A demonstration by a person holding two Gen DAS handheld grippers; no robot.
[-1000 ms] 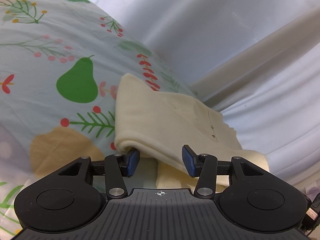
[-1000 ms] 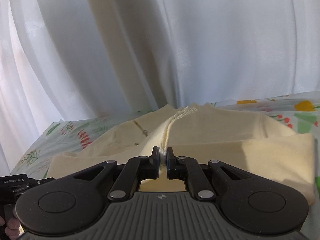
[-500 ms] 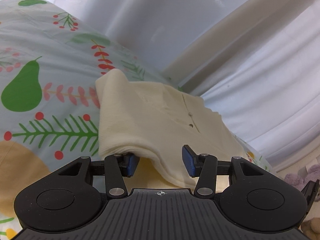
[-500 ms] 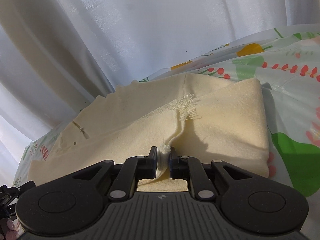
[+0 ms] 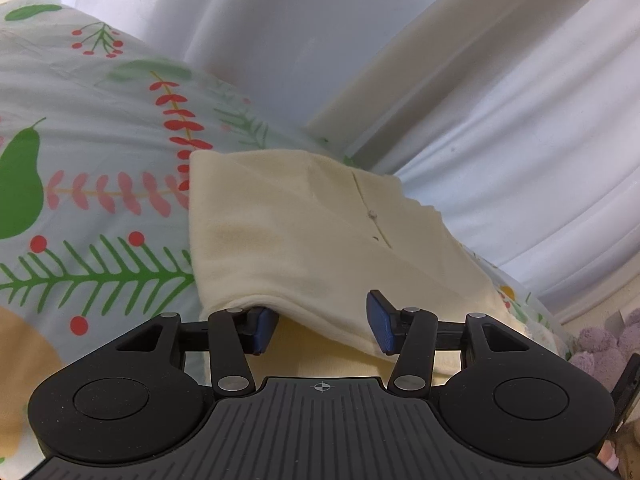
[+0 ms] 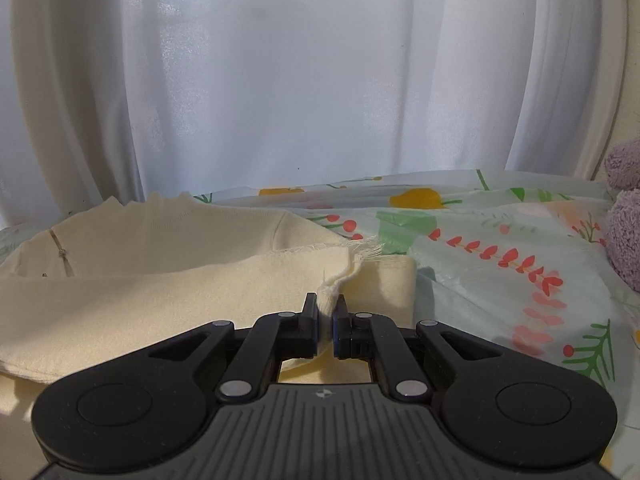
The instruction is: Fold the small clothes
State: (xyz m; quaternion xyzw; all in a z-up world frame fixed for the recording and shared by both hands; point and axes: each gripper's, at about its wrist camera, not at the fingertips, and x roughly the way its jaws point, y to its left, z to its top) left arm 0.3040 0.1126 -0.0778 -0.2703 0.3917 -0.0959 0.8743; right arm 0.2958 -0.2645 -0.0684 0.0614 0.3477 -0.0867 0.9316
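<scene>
A small cream knit garment [image 5: 304, 232] lies folded on a fruit-and-leaf patterned bedsheet [image 5: 92, 168]. A placket with a small button shows on its top layer. My left gripper [image 5: 322, 326] is open. Its blue pads straddle the near folded edge, and the left pad sits under the cloth. In the right wrist view the same garment [image 6: 160, 276] spreads to the left. My right gripper [image 6: 328, 312] is shut on a pinched corner of the garment, near its frayed edge.
White curtains [image 6: 320, 80] hang close behind the bed. A beige curtain band [image 5: 420, 80] crosses the left wrist view. A purple plush toy [image 6: 624, 220] sits at the right edge of the sheet [image 6: 500, 248]; it also shows in the left wrist view [image 5: 600, 344].
The right gripper has carried its pinched corner to the right, drawing the upper layer flatter over the garment. The left gripper stayed open at the near fold while its view swung round.
</scene>
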